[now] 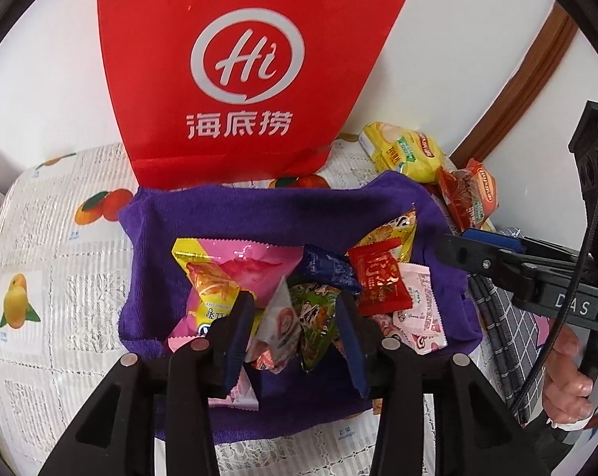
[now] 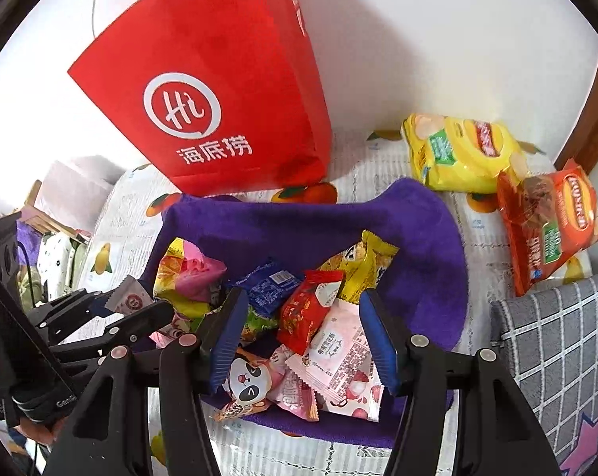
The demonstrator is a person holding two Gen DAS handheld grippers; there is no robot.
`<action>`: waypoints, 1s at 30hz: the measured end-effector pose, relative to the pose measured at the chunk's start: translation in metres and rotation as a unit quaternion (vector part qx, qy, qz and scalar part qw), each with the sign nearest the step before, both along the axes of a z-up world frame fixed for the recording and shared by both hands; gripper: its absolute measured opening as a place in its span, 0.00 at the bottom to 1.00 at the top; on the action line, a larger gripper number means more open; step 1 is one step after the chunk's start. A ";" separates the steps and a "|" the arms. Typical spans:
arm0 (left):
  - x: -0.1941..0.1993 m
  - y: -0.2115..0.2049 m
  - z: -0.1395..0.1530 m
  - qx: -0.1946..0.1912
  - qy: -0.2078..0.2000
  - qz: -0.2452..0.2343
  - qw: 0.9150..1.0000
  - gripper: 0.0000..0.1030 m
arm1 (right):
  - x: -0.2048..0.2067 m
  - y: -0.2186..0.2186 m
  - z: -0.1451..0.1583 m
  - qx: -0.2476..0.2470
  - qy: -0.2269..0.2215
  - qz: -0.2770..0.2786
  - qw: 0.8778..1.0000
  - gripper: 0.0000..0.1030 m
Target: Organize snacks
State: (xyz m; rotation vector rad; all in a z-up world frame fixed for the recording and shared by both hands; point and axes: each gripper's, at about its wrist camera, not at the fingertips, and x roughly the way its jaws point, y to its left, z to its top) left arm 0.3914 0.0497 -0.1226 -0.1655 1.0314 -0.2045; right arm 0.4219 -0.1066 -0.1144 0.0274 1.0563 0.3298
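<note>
A pile of small snack packets lies on a purple cloth point(image 1: 259, 214) point(image 2: 299, 218). My left gripper point(image 1: 295, 337) is open over the pile's near side. A white packet with a red ring point(image 1: 279, 317) and a green packet point(image 1: 318, 321) stand loosely between its blue pads. In the right wrist view the left gripper point(image 2: 112, 309) comes in from the left with that white packet point(image 2: 130, 297) at its tips. My right gripper point(image 2: 302, 341) is open above a red packet point(image 2: 306, 313) and a pink-white packet point(image 2: 338, 353), not pressing on either.
A red paper bag point(image 1: 243, 71) point(image 2: 219, 99) stands behind the cloth against the wall. A yellow chip bag point(image 2: 457, 150) and an orange-red one point(image 2: 548, 222) lie at the back right. Grey checked fabric point(image 2: 556, 337) lies on the right. A fruit-print cover point(image 1: 60, 258) is on the table.
</note>
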 end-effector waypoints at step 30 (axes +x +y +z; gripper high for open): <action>-0.100 -0.020 0.078 0.066 -0.128 0.011 0.990 0.81 | -0.187 -0.009 0.062 -0.063 -0.138 -0.086 0.985 0.86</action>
